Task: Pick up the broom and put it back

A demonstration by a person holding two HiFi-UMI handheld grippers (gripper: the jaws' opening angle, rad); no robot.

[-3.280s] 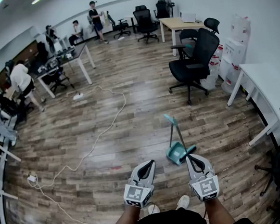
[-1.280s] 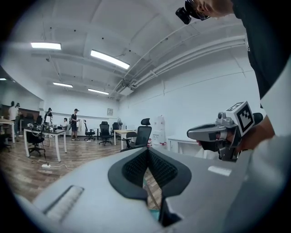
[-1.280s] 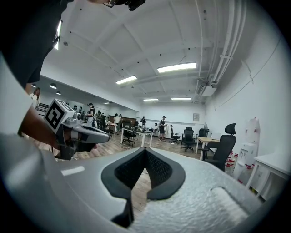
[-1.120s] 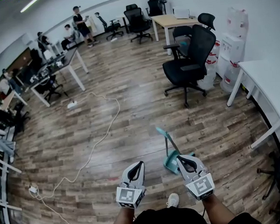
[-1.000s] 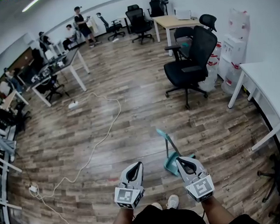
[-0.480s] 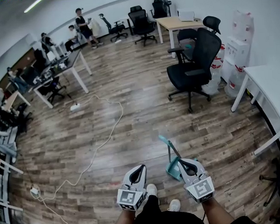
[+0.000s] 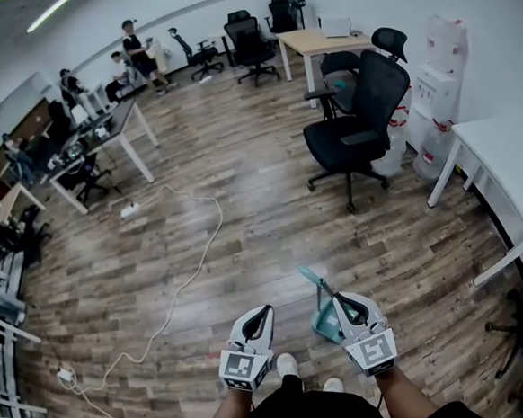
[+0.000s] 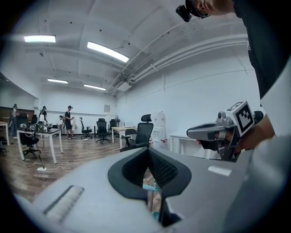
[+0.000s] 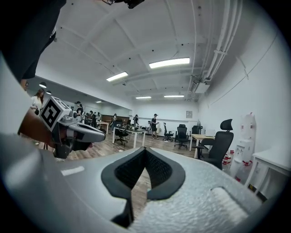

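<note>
Wood-plank floor (image 7: 242, 187) runs the length of an open office. At far left, people sit and stand round a dark tabletop (image 7: 102, 135) crowded with gear. A white cable (image 7: 187, 271) trails from a power strip (image 7: 128, 209) beside it down over the boards toward the lower left, well apart from the task's thing. At the bottom edge the left tongs (image 7: 264, 311) are held about level above the floor, jaws closed together on nothing. Its own view shows only a thin slit below the meeting tips, with a sliver of teal behind it. A white shoe (image 7: 287, 364) shows between the two tools. The teal broom (image 7: 316, 284) stands upright on the floor with a teal dustpan (image 7: 325, 322) at its foot, just ahead of the right tongs (image 7: 346, 297), which partly cover the pan. The right tongs are likewise closed and empty. Bare planks surround the broom. Beyond it, well apart, stands a black office chair (image 7: 356, 124), then stacked water jugs (image 7: 438, 86) against the wall, and a white tabletop (image 7: 510, 166) at the right edge
</note>
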